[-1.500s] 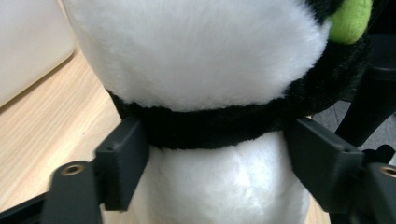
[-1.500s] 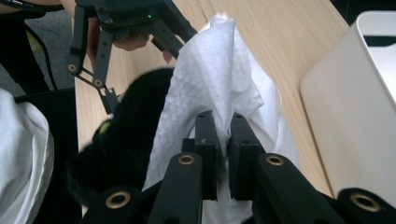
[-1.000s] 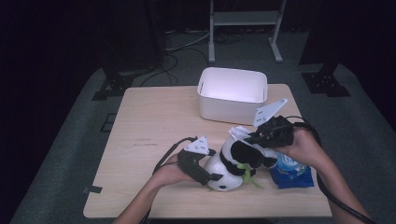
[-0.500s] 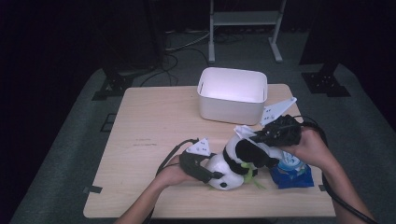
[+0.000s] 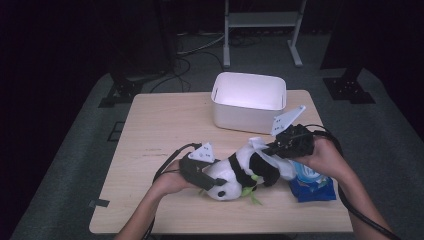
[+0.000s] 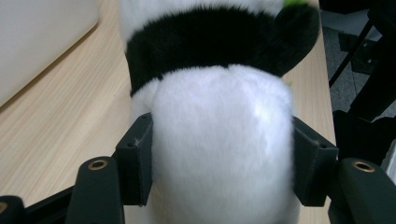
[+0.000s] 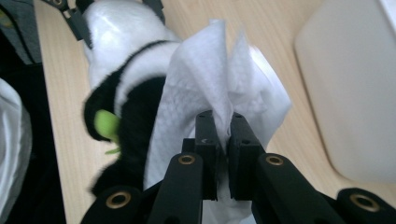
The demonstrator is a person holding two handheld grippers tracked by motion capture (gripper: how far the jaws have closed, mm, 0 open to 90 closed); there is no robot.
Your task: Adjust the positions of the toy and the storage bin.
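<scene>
A black-and-white panda plush (image 5: 242, 172) lies on the wooden table (image 5: 160, 130) near its front edge. My left gripper (image 5: 211, 183) has just been closing on its white head (image 6: 219, 154), and both pads (image 6: 136, 161) press into the fur. My right gripper (image 5: 271, 149) is shut on a white wipe (image 7: 219, 88) and holds it against the plush's back (image 7: 130, 88). In the right gripper view the wipe stands crumpled between the jaws, draped over the black fur.
A white bin (image 5: 248, 102) stands at the back of the table, just behind my right hand. A blue wipe pack (image 5: 314, 184) lies under my right wrist. Bare wood stretches to the left (image 5: 150, 125). Dark floor and a metal stand surround the table.
The left gripper's jaws have gone from wide to pressed on the panda's head, and that hand rose slightly. The right gripper stayed in place with the wipe.
</scene>
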